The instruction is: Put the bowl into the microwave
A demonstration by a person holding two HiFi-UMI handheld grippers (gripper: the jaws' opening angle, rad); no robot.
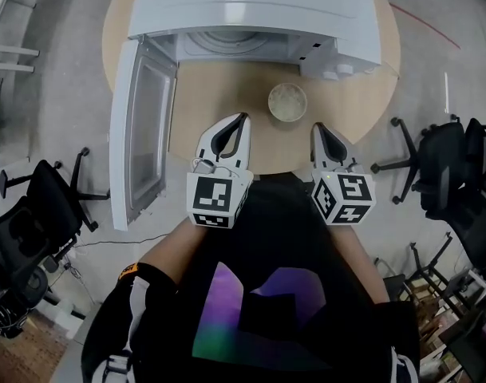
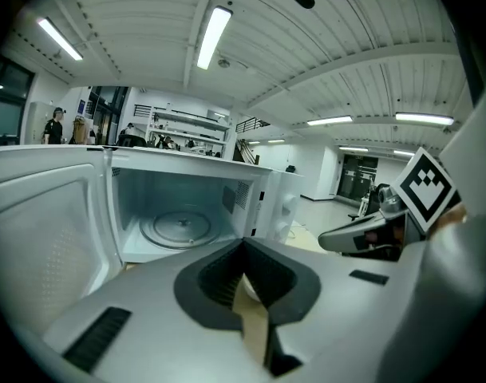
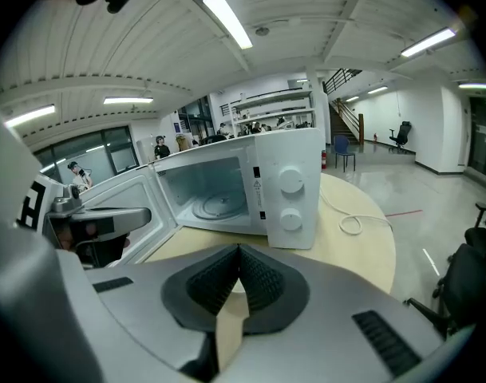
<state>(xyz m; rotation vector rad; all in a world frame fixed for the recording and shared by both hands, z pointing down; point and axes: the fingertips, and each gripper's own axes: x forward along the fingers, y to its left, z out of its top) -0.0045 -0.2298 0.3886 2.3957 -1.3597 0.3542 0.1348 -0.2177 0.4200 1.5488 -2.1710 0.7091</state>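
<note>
Head view: the bowl [image 1: 287, 102] stands on the table [image 1: 215, 94] just in front of the microwave [image 1: 258, 14], outside it. The microwave's door [image 1: 145, 126] hangs open. The left gripper [image 1: 243, 118] and right gripper [image 1: 317, 128] hover further from the microwave than the bowl, touching nothing.

Left gripper view: jaws pressed together, empty (cavity bare).

Right gripper view: likewise closed on nothing.

Grasping, carrying and placing all seem left to do.

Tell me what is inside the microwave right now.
Only the glass turntable shows inside the open microwave; nothing sits on it. The bowl is outside, on the table. The left gripper covers the cavity's near right corner.
</note>
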